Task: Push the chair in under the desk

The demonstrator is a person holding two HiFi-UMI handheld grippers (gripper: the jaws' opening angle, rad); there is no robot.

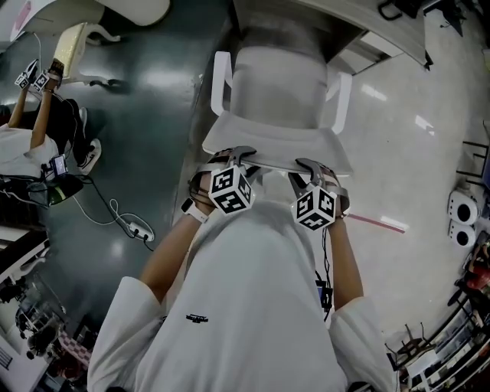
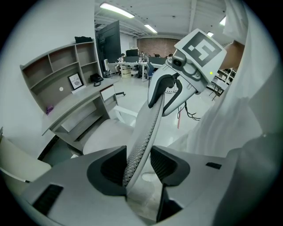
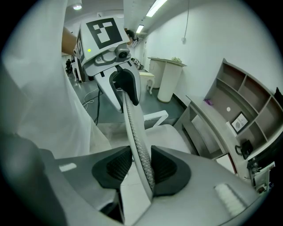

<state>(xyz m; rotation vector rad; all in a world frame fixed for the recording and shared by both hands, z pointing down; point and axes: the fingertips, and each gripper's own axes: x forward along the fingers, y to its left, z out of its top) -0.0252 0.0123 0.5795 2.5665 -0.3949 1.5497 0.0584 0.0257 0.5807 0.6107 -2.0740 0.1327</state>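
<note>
A white chair stands in front of me with its seat [image 1: 279, 84] toward the desk [image 1: 337, 23]. The seat's front reaches the desk's edge. Both grippers hold the top edge of its mesh backrest [image 1: 276, 151]. My left gripper [image 1: 239, 155] grips the left part of that edge, and its pads close on the mesh [image 2: 140, 145]. My right gripper [image 1: 310, 164] grips the right part the same way, the mesh backrest [image 3: 138, 145] clamped between its pads. Each gripper view shows the other gripper on the same edge, the right gripper [image 2: 162, 90] and the left gripper [image 3: 126, 84]. White armrests [image 1: 220, 80] flank the seat.
The desk carries a shelf unit [image 2: 57, 66] with a framed picture. A second person [image 1: 23, 142] and another chair [image 1: 76, 46] are at the far left. A cable with a power strip [image 1: 136, 227] lies on the dark floor. A pink strip [image 1: 377, 222] and equipment [image 1: 462, 218] are at the right.
</note>
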